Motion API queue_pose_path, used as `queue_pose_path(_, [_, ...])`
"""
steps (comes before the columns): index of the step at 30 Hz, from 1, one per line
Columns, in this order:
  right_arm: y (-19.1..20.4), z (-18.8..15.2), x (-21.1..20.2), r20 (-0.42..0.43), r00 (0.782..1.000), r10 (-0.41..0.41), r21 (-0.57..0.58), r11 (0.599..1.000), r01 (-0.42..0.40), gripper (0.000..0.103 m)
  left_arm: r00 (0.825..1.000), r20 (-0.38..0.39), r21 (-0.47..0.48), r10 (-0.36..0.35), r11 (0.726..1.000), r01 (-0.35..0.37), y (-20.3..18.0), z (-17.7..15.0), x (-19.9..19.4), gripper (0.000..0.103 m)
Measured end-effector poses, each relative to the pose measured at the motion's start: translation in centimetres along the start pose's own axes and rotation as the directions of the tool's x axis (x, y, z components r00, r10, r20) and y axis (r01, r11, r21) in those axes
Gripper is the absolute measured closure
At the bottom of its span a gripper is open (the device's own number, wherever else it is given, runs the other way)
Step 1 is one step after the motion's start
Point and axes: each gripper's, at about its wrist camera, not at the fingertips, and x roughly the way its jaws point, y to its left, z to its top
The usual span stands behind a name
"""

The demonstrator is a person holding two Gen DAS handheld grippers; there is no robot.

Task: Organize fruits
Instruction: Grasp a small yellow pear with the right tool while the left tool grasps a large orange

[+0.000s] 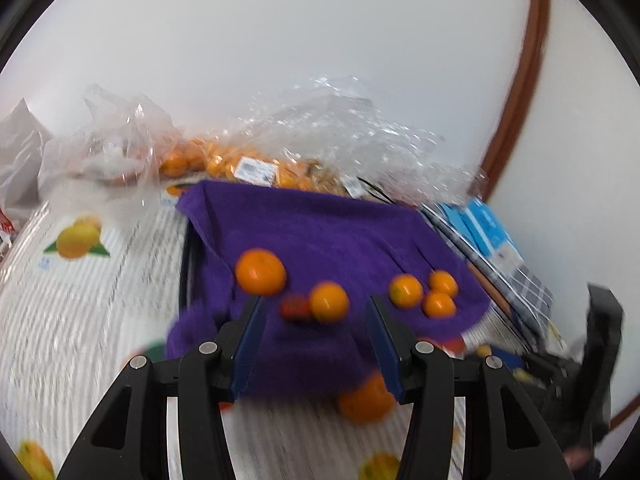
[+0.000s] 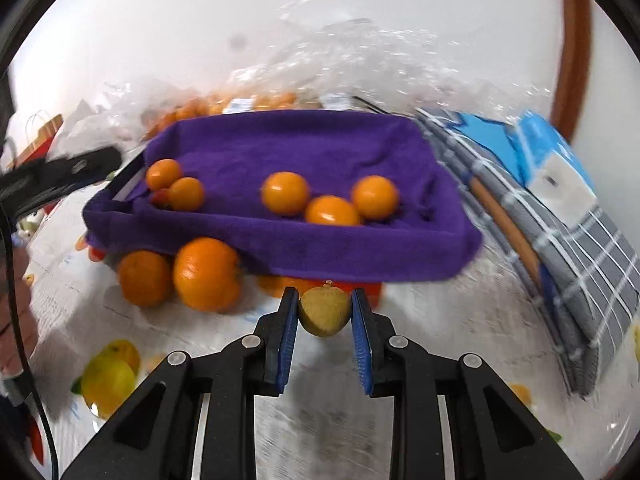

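A tray lined with a purple towel (image 1: 320,236) (image 2: 288,148) holds several small oranges (image 1: 329,302) (image 2: 285,193) and a small red fruit (image 1: 295,307). My left gripper (image 1: 316,312) is open and empty, just above the tray's near edge. My right gripper (image 2: 325,306) is shut on a brown-green kiwi (image 2: 324,311), held in front of the tray's near edge. Two larger oranges (image 2: 206,274) lie on the table against the towel's front. Another orange (image 1: 366,398) lies below the towel's edge in the left wrist view.
Clear plastic bags of oranges (image 1: 248,164) (image 2: 248,100) sit behind the tray. A grey checked cloth (image 2: 560,248) and blue box (image 2: 548,160) lie to the right. The tablecloth (image 1: 80,280) has printed fruit. The left gripper (image 2: 60,176) shows at the right wrist view's left.
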Motion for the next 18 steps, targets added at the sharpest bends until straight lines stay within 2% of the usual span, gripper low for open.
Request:
queue_pose_path(4, [-1.9, -0.4, -1.0, 0.044, 0.999, 0.018, 0.083, 0.996, -0.022, 0.076, 0.997, -0.057, 0.037, -0.045, 0.998, 0.047, -1.1, -2.3, -0.6, 0.054])
queue_pose_path(7, [-2.3, -0.4, -1.3, 0.062, 0.998, 0.03, 0.113, 0.993, -0.037, 0.076, 0.994, -0.106, 0.076, -0.017, 0.997, 0.025, -2.1, -3.3, 0.1, 0.054])
queue_pose_path(10, [-2.3, -0.3, -1.2, 0.064, 0.997, 0.03, 0.125, 0.991, -0.037, 0.076, 0.985, -0.173, 0.091, -0.03, 0.995, 0.047, -3.1, -3.5, 1.5, 0.052])
queue_pose_path(16, [-2.3, -0.4, -1.2, 0.066, 0.997, 0.034, 0.126, 0.991, -0.042, 0.076, 0.969, -0.239, 0.092, 0.062, 0.995, -0.041, -4.1, -3.6, 4.3, 0.052])
queue_pose_path(18, [-2.3, -0.5, -1.2, 0.065, 0.997, 0.038, 0.13, 0.99, -0.046, 0.076, 0.966, -0.25, 0.102, 0.064, 0.994, -0.04, -4.3, -3.8, 4.5, 0.062])
